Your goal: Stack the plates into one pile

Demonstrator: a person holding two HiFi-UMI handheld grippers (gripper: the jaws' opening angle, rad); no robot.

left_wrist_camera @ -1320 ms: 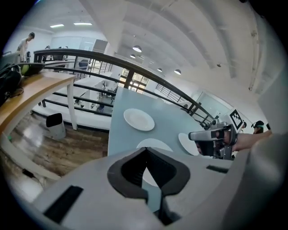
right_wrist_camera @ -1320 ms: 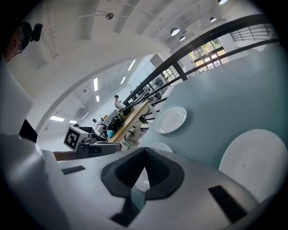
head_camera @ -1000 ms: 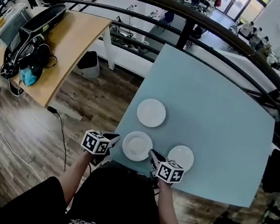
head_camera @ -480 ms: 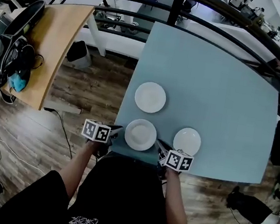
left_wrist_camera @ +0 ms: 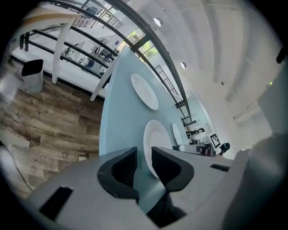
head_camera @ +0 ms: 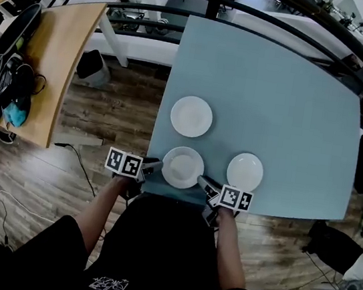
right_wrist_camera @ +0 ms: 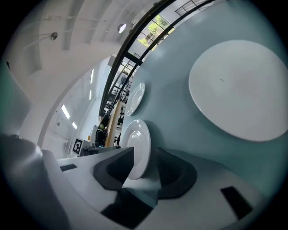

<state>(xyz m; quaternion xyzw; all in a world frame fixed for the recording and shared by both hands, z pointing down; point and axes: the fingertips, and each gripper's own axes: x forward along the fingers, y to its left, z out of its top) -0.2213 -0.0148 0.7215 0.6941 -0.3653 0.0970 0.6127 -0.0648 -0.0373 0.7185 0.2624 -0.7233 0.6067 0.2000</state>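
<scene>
White near plate (head_camera: 182,167) is the target: right tool (head_camera: 203,179), jaws just opened, straddles its rim; left tool (head_camera: 157,164) slightly apart beside it. Clamp next.

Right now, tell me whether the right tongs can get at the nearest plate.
Probably yes. The right tongs have just been opening, and the rim of the nearest plate sits between them. Nothing else on the table blocks it.

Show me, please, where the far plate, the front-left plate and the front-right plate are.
far plate (head_camera: 191,116): head view, centre of its face.
front-left plate (head_camera: 182,167): head view, centre of its face.
front-right plate (head_camera: 244,171): head view, centre of its face.
</scene>
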